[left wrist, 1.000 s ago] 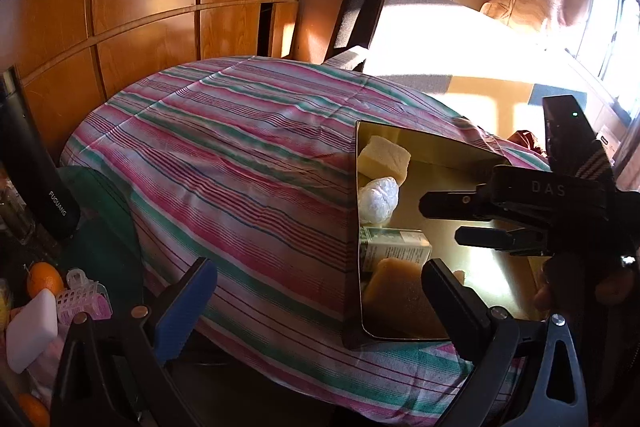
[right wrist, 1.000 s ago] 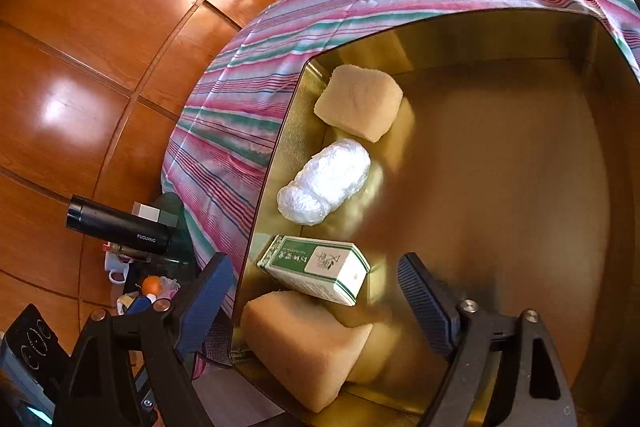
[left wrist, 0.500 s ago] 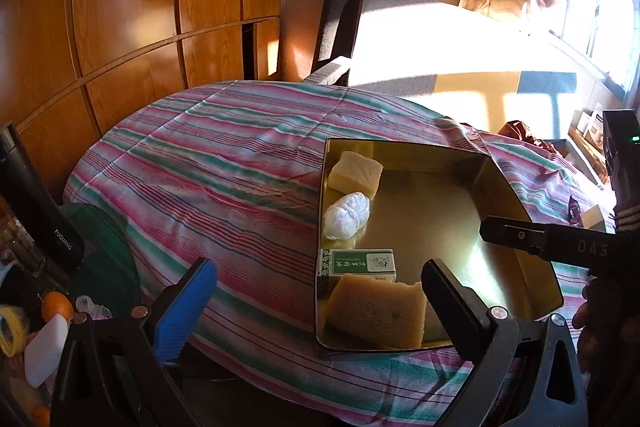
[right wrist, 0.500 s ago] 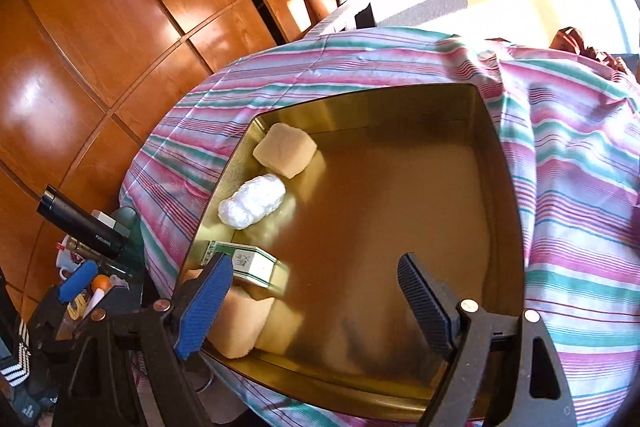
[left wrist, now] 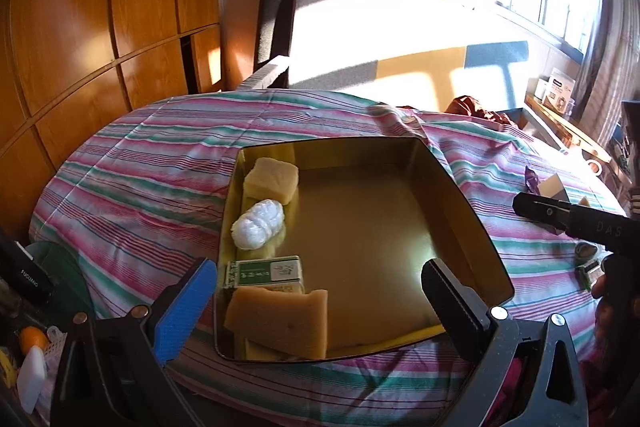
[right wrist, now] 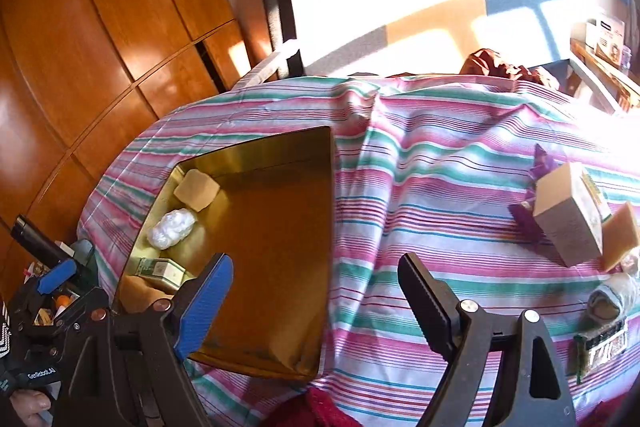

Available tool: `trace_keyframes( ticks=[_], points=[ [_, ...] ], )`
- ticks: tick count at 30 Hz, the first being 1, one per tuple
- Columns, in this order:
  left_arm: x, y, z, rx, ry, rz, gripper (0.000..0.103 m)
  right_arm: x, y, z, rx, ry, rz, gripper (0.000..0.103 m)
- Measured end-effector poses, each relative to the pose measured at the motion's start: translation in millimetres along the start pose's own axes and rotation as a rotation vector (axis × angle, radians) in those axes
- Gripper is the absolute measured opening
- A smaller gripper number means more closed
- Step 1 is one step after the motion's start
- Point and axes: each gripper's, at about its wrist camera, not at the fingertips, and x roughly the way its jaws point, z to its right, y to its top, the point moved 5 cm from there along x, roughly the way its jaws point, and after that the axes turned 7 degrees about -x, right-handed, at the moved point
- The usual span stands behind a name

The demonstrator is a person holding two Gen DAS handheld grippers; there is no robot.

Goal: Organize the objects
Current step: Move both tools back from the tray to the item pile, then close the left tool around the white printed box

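From the left wrist, the left gripper (left wrist: 316, 293) hangs over the near end of the gold tin (left wrist: 472, 227) with its jaws wide apart and nothing between them. The tin sits on the striped cloth (left wrist: 152, 179), and four things line its left wall: a pale sponge (left wrist: 272, 179) at the far end, then a white bundle (left wrist: 258, 229), a green box (left wrist: 262, 273) and an orange sponge (left wrist: 280, 319) nearest. The rest of the tin floor is bare. Part of the right gripper reaches in from the right edge, above the cloth beyond the tin. From the right wrist, the right gripper (right wrist: 316, 301) is also spread open and empty, over the cloth just right of the tin. Still out on the cloth at the right are a tan box (right wrist: 568, 215) with a purple wrapper (right wrist: 540, 163) beside it, another sponge (right wrist: 622, 233), a small roll (right wrist: 608, 301) and a flat packet (right wrist: 600, 347). By the look of it the job is near half done: four items packed, about five left, with the right gripper probably headed for that loose group next.
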Motion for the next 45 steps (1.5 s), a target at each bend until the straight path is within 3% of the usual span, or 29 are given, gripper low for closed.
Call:
trace_keyframes(
  ticks=[4,8,13,17,21,24,29,31,37,45],
  points=[
    [2,2,25,0.046,-0.05,-0.008,0.103,-22,-7,57,0.096,-0.069,0.021,0.086],
    [5,5,58,0.106,-0.111,-0.008,0.103,-57,-19,128,0.21,-0.196,0.056,0.086],
    [12,4,108,0.192,-0.187,-0.025,0.103,-106,-44,222,0.429,-0.355,0.123,0.086],
    [21,3,150,0.255,-0.248,-0.055,0.103,-129,-72,278,0.59,-0.432,0.183,0.086],
    [37,2,190,0.267,-0.321,-0.122,0.103,-139,-99,306,0.788,-0.335,0.271,0.086],
    [58,1,219,0.223,-0.38,-0.222,0.103,-145,-104,310,0.832,-0.298,0.332,0.086],
    [93,-2,270,0.137,-0.48,-0.388,0.103,-141,-100,307,0.822,-0.246,0.336,0.086],
    [101,4,296,0.222,-0.483,-0.377,0.103,-139,-100,306,0.819,-0.222,0.335,0.086],
    [109,15,377,0.735,-0.488,-0.24,0.103,-134,-101,306,0.832,-0.144,0.333,0.086],
    [138,5,440,1.128,-0.484,-0.241,0.103,-130,-104,308,0.856,-0.058,0.342,0.086]
  ],
)
